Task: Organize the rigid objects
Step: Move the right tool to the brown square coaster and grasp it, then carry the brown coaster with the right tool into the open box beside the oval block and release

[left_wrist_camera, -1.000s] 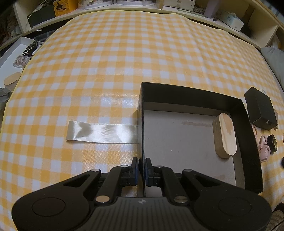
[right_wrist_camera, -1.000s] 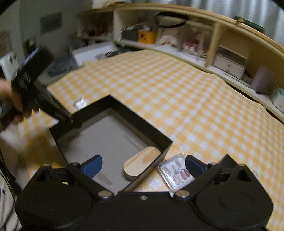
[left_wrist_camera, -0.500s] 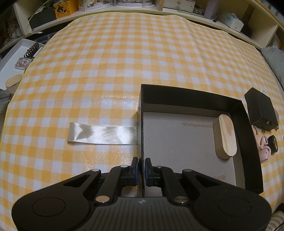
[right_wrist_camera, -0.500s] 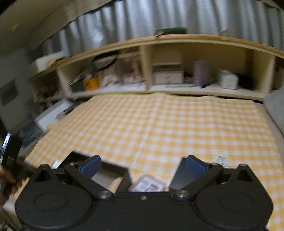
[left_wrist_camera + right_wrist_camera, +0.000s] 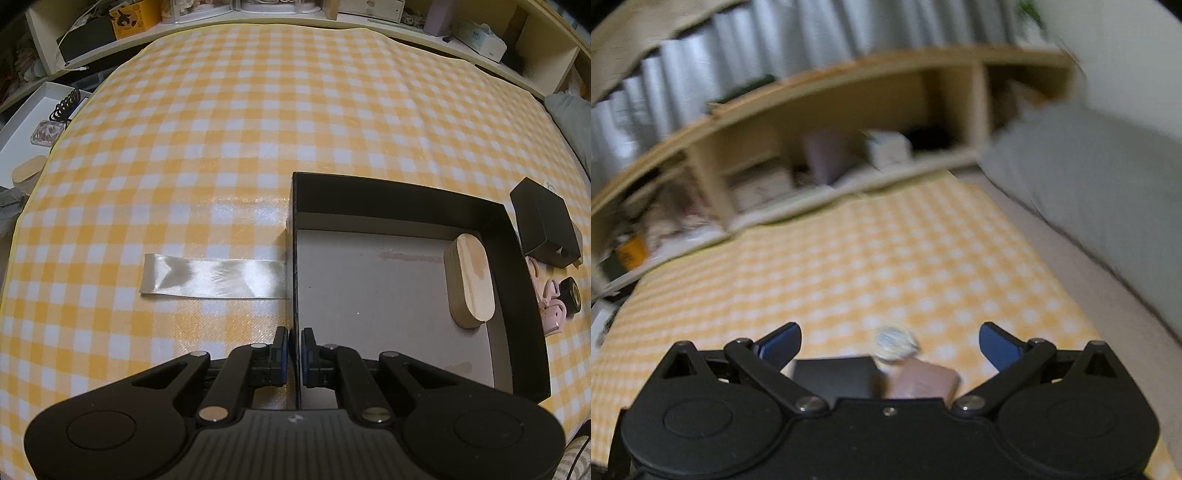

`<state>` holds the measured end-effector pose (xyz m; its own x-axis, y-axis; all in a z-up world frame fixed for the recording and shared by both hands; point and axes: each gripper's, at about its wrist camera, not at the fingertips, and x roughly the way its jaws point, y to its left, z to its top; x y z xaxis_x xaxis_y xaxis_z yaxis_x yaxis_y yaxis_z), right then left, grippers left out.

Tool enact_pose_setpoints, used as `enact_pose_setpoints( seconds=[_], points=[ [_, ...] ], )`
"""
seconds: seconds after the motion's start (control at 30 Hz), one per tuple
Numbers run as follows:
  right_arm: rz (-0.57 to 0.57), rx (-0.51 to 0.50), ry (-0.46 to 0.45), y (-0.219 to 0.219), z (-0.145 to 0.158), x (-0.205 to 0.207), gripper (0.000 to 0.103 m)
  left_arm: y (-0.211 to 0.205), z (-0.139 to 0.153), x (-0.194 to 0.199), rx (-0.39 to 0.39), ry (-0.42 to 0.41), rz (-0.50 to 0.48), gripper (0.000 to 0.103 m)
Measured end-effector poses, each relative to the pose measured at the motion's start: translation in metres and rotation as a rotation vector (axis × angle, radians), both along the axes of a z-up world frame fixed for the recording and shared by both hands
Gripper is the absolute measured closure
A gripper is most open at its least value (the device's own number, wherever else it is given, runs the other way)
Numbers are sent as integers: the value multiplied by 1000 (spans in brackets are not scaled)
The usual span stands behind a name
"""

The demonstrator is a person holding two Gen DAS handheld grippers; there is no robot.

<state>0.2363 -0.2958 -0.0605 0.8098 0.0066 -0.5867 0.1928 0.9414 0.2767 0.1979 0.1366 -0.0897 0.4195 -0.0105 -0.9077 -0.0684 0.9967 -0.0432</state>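
A black open box (image 5: 524, 302) with a grey floor lies on the yellow checked cloth in the left wrist view. A wooden oval block (image 5: 471, 280) stands inside it against the right wall. My left gripper (image 5: 294, 349) is shut on the box's left wall near the front corner. My right gripper (image 5: 888, 341) is open and empty above the cloth; its view is blurred. Below it show a small black box (image 5: 834, 376), a pinkish-brown object (image 5: 923, 380) and a whitish round thing (image 5: 895, 341).
A satin ribbon (image 5: 214, 276) lies flat left of the box. Right of the box lie a small black box (image 5: 543, 223), a pink clip (image 5: 550, 306) and a black roll (image 5: 570, 301). Shelves (image 5: 258, 7) line the far edge. A white tray (image 5: 33, 122) sits at far left.
My right gripper has swung up and to the right, away from the black box, and now faces the right end of the cloth. The left gripper has kept its hold.
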Motion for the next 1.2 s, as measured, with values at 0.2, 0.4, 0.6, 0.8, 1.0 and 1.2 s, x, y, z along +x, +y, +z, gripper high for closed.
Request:
enact_pose_setpoints(
  seconds=[0.2,0.4,0.6,0.8,1.0,1.2],
  points=[
    [-148,94,146,-15,-36,32,20,-1,-2,1,4,4,-5,96],
    [-161,75,244,2,-75,57,25,-3,-8,3,15,9,-11,95],
    [-196,54,308,15,-100,75,26,-2,-14,7,14,14,-14,96],
    [-242,51,324,18,-108,81,27,-2,-17,10,19,18,-19,95],
    [-193,-17,360,24,-106,83,37,-3,-20,12,18,20,-18,95],
    [-199,-33,352,19,-92,75,37,-2,-21,12,18,19,-18,95]
  ],
)
